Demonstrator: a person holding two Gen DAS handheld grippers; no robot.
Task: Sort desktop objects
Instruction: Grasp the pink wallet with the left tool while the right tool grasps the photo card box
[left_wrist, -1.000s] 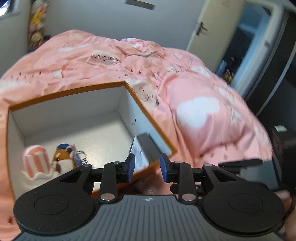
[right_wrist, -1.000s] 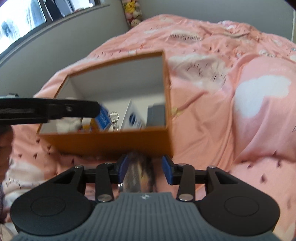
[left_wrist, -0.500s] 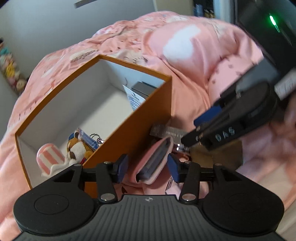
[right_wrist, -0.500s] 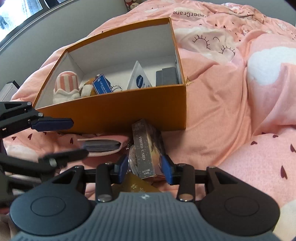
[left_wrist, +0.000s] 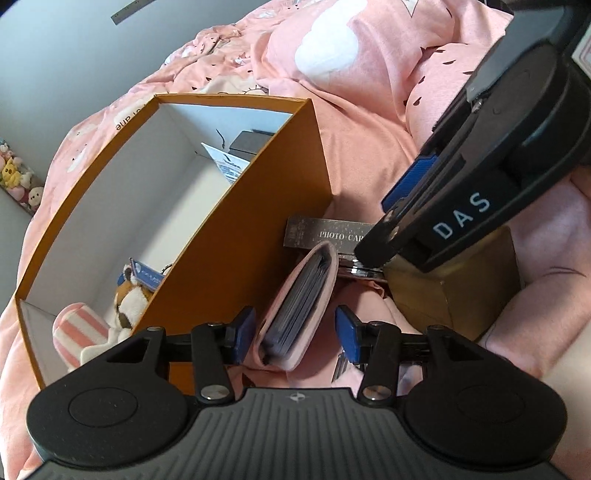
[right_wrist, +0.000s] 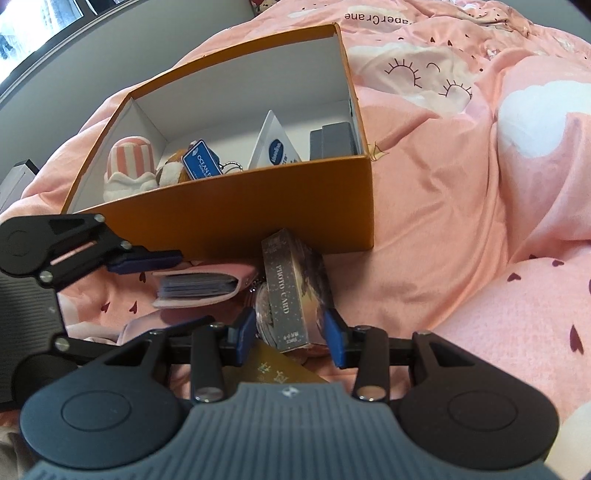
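The left gripper stands open around a pink card wallet. The right gripper straddles a grey photo-card box, pads apparently just clear. Beyond, the orange cardboard box holds a striped pink-and-white plush, a blue-tagged keychain plush, a white pyramid carton and a grey case.

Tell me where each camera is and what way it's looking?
Left wrist: on the left gripper, looking down at a pink fabric card wallet between its open pads; the right gripper crosses its view.
Right wrist: on the right gripper, looking down at a grey photo-card box between its pads; the left gripper shows.
Both see the orange cardboard box, wallet and pink quilt.
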